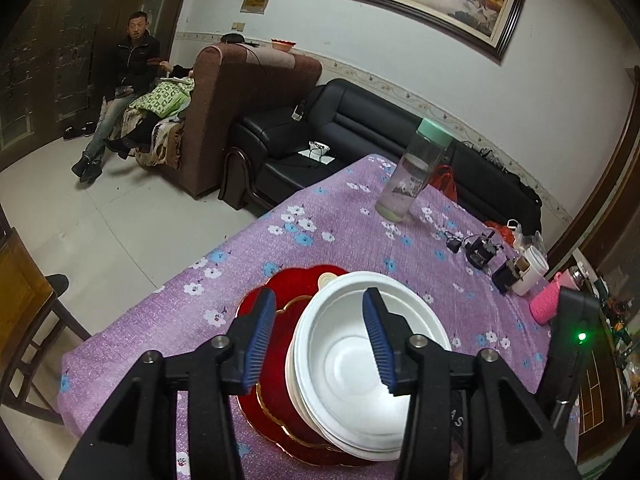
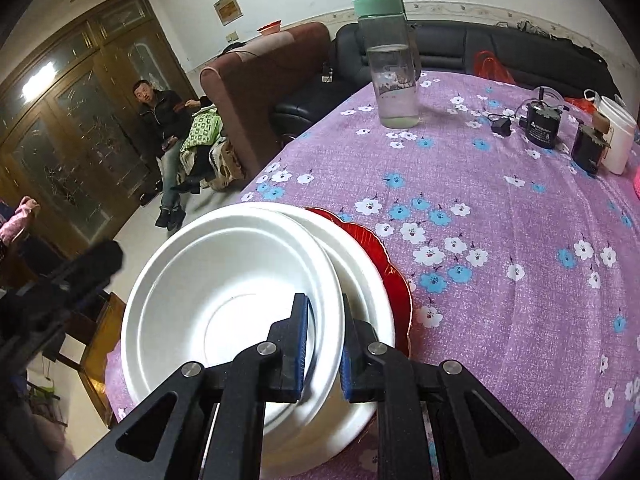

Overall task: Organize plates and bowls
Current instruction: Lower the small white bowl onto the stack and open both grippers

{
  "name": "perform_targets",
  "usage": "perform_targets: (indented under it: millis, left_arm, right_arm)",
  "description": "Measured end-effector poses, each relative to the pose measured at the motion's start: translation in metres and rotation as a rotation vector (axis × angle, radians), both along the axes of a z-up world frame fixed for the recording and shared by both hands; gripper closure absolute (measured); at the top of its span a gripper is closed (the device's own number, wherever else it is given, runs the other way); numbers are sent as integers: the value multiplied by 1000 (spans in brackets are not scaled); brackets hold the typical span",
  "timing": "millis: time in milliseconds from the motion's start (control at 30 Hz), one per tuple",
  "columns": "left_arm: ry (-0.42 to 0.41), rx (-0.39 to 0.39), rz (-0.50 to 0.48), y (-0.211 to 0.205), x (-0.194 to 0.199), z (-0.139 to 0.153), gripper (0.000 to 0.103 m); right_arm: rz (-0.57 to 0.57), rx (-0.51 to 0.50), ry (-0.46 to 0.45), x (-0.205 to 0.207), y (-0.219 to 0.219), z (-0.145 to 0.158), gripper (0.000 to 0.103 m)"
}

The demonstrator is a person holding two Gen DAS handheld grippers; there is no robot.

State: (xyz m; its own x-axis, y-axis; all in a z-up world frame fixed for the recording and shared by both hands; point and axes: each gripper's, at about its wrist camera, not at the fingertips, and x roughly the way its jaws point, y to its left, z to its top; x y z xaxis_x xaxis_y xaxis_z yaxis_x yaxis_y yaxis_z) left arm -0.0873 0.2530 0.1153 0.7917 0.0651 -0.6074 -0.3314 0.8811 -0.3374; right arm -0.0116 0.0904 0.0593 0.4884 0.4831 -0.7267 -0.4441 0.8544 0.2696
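White bowls point(image 1: 360, 368) sit nested in a stack on red plates point(image 1: 272, 404), lower centre of the left wrist view, near the close edge of the purple flowered tablecloth point(image 1: 360, 232). In the right wrist view the same stack fills the lower left, the top bowl point(image 2: 224, 300) sitting off-centre on the one under it, red plate rim point(image 2: 396, 280) showing at the right.

Right gripper point(image 2: 324, 344): narrow, pads pinching the top bowl's rim at its near edge, one pad inside the wall, one outside. Reads as a firm hold.

Left gripper point(image 1: 320, 344): part open, nothing gripped. Its right finger hangs over the bowl's inside, its left finger over the red plate outside the rim. Can't tell if either pad touches.

Handling, my read: the bowls look like thin foam or paper disposables, so very light, a bit flexible, easy to crush or dent at the rim. Matte surface, so grip should be decent. Rim pinch is the only sensible hold; keep squeeze low. Nested bowls may stick and lift together. Red plates look glossy and rigid, likely slippery and heavier, with a scalloped gold edge; take them at the rim, and expect them to slide on the cloth.

Bottle point(image 2: 392, 68) stands at upper centre, well apart.
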Motion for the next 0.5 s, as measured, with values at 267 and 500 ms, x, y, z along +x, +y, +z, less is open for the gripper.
perform_targets:
  millis: [267, 500]
  left_arm:
    - [-60, 48, 52, -1, -17, 12, 27]
    - [-87, 162, 155, -5, -32, 23, 13]
  right_arm:
    - [0, -47, -113, -13, 9, 7, 50]
    - [-21, -39, -237, -29, 4, 31, 33]
